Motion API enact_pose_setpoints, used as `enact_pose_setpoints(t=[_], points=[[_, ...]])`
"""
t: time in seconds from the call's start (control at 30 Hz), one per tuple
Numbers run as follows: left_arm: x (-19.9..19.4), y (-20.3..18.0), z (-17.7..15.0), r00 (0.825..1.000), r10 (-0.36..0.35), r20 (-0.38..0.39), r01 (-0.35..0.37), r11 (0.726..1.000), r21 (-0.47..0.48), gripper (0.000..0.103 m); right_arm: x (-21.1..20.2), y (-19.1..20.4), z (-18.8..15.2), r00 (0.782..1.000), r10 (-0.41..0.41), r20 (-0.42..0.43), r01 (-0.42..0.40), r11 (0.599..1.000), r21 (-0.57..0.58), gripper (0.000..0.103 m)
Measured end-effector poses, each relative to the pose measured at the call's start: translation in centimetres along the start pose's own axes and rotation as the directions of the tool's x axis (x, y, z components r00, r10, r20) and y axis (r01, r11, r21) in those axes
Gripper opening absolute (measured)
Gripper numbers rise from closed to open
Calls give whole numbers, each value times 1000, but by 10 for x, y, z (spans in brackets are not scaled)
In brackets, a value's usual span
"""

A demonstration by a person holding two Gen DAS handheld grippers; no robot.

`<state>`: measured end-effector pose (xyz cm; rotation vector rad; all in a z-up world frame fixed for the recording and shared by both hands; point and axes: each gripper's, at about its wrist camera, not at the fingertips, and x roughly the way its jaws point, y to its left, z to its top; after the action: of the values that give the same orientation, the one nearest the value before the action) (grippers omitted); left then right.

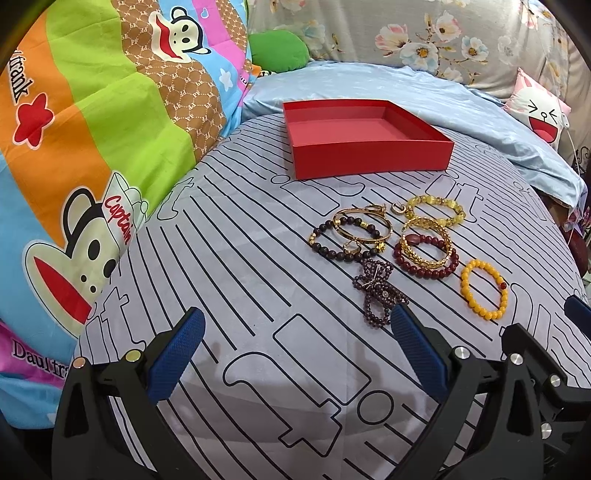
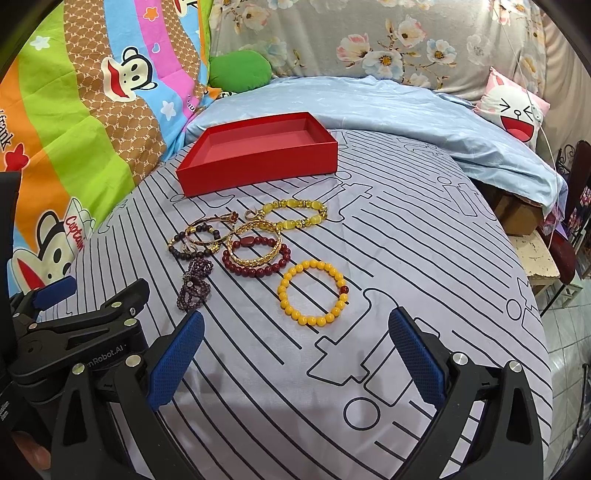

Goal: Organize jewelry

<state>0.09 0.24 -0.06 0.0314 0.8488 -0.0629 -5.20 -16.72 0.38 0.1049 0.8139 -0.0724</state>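
An empty red box [image 1: 373, 157] [image 2: 258, 170] sits at the back of the striped grey sheet. In front of it lies a cluster of jewelry: a yellow bead bracelet [image 1: 466, 288] [image 2: 285, 295], a dark red bead bracelet [image 1: 424, 271] [image 2: 255, 271] under a gold bangle [image 1: 428, 263] [image 2: 255, 262], a pale yellow stone bracelet [image 1: 436, 201] [image 2: 295, 205], a dark brown bead bracelet [image 1: 332, 249] [image 2: 177, 253], thin gold bangles [image 1: 360, 212] [image 2: 203, 225] and a purple bead strand [image 1: 376, 291] [image 2: 194, 286]. My left gripper [image 1: 295, 350] and right gripper [image 2: 295, 350] are open and empty, in front of the cluster.
A bright cartoon quilt [image 1: 92, 147] [image 2: 74, 129] is piled at the left. A light blue sheet [image 1: 461, 107] [image 2: 406, 110] and floral fabric [image 1: 406, 29] lie behind. A cartoon cushion [image 1: 543, 114] [image 2: 513, 110] is at the right. The bed edge and floor [image 2: 565, 332] are at the right.
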Motion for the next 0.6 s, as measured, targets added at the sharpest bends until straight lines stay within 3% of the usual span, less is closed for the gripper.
enact_pose_setpoints(t=[0.1,0.6], points=[[-1,2,1,999,-33,-8,33,999,-31,96,0,0,0,1000,1,0,-1,1000,1,96],[3,-4,-2,998,66,-4,-65,996,53,96,1,1,0,1000,4,-6,-4,1000,1,96]])
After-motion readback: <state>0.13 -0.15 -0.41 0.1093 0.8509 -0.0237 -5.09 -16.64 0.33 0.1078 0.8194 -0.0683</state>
